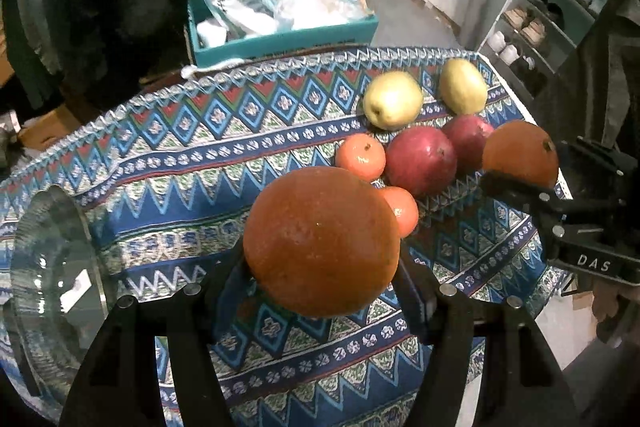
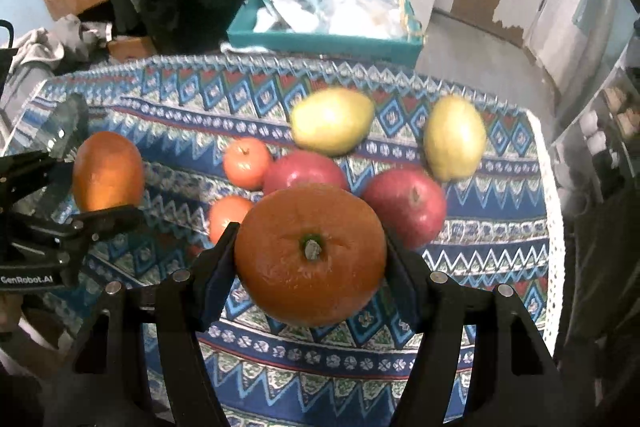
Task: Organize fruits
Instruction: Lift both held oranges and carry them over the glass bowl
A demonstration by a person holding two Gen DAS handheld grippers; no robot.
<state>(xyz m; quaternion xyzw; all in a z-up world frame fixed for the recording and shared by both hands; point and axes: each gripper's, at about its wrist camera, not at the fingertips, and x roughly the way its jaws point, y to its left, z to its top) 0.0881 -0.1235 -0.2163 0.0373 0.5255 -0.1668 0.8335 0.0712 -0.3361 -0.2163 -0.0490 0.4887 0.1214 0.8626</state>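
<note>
My left gripper is shut on a large orange and holds it above the patterned cloth. My right gripper is shut on a second large orange, stem towards the camera. Each held orange shows in the other view: the right one, the left one. On the cloth lie two yellow-green pears, two red apples and two small tangerines. A clear glass bowl stands at the left edge.
The table is covered by a blue patterned cloth. A teal box with white bags stands behind the table. A shoe rack stands at the right. The cloth's right edge drops off near the fruit.
</note>
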